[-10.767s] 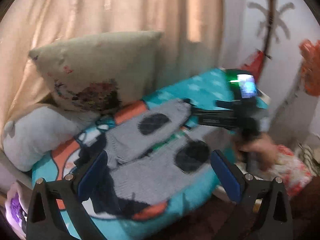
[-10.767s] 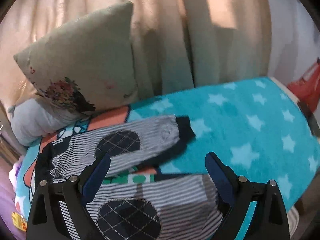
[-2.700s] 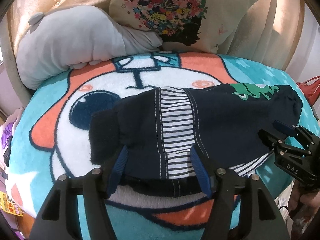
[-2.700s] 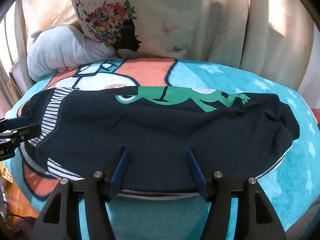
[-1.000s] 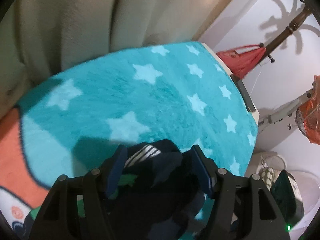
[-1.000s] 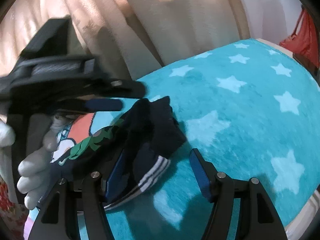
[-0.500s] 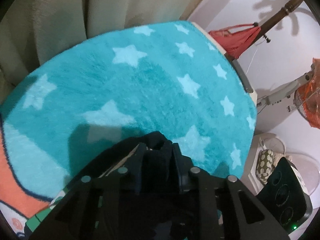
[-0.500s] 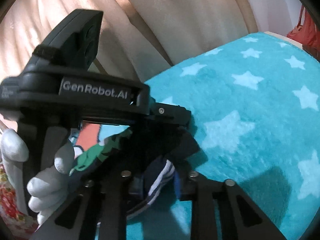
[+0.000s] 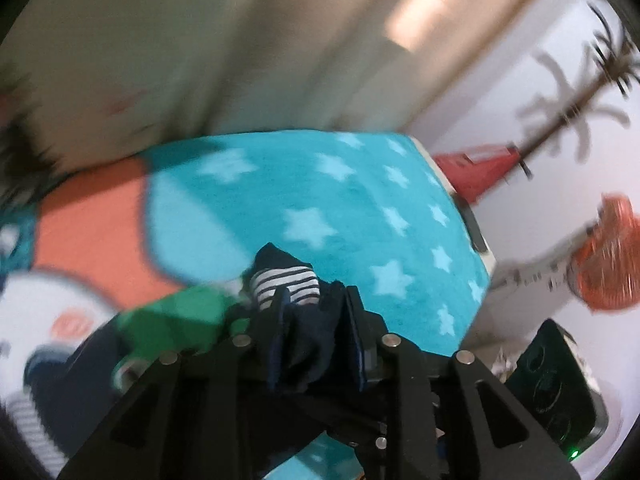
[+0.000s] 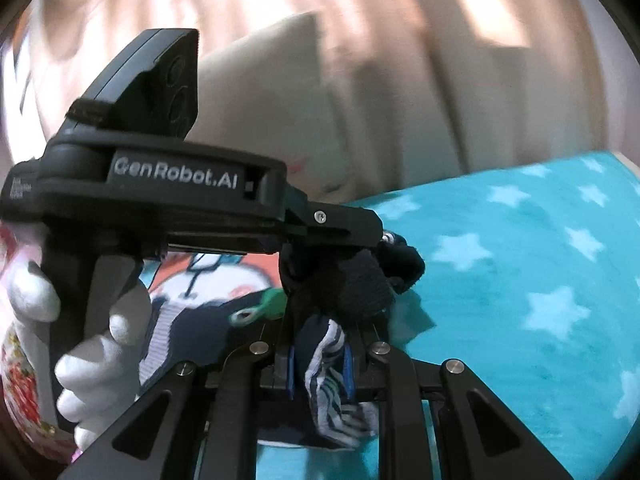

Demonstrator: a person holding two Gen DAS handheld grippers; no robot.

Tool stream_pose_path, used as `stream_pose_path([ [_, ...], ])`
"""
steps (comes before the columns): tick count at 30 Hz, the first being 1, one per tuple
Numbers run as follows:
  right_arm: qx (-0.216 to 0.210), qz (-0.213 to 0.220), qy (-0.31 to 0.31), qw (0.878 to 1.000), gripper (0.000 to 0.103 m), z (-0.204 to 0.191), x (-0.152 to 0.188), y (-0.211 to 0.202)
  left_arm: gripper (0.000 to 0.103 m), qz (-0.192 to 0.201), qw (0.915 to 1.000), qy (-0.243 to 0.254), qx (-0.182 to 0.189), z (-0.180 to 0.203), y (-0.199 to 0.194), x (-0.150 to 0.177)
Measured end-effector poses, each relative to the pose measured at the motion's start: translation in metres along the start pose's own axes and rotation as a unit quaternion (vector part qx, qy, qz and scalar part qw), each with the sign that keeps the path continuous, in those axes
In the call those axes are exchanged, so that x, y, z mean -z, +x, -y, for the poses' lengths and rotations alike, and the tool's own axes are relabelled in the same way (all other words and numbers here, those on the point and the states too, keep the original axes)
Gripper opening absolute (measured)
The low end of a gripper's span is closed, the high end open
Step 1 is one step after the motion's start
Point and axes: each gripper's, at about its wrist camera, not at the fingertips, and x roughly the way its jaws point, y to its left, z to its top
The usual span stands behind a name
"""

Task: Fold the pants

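step in hand, as i judge it: i am carrying one end of the pants (image 9: pixel 298 280) over for a fold. my left gripper (image 9: pixel 316 312) pinches dark cloth with a striped cuff showing just past its tips; its jaws are easing apart slightly, the cloth between them. my right gripper (image 10: pixel 320 356) is pressed together on a striped edge of the same pants. the two grippers sit close side by side. the rest of the pants trails onto the star blanket (image 9: pixel 360 208) toward my left. next move calls for laying this end evenly over the far part, then letting go.
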Motion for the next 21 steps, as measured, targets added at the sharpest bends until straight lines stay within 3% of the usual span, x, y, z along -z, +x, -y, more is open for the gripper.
stream_pose_path([
  [5, -0.019, -0.049, -0.071, 0.996, 0.021, -0.041, 0.014, 0.032, 0.029, 0.037, 0.997, -0.056, -0.038, -0.04, -0.047, 0.032],
  [7, -0.028, -0.073, -0.092, 0.993, 0.04, -0.055, 0.022, 0.044, 0.036, 0.058, 0.9953, -0.066, -0.041, -0.05, -0.067, 0.045],
  [10, -0.065, -0.108, -0.11, 0.986, 0.052, -0.074, 0.036, 0.055, 0.045, 0.092, 0.9912, -0.077, -0.055, -0.063, -0.095, 0.068],
  [15, -0.075, -0.089, -0.141, 0.983, 0.052, -0.094, 0.034, 0.027, 0.046, 0.131, 0.9821, -0.098, -0.093, -0.094, -0.132, 0.104],
  [18, -0.042, -0.059, -0.12, 0.99, 0.051, -0.089, 0.016, 0.013, 0.047, 0.142, 0.9778, -0.11, -0.108, -0.109, -0.139, 0.118],
  [21, -0.015, -0.052, -0.089, 0.995, 0.042, -0.077, -0.003, 0.021, 0.047, 0.145, 0.9744, -0.117, -0.126, -0.118, -0.138, 0.127],
])
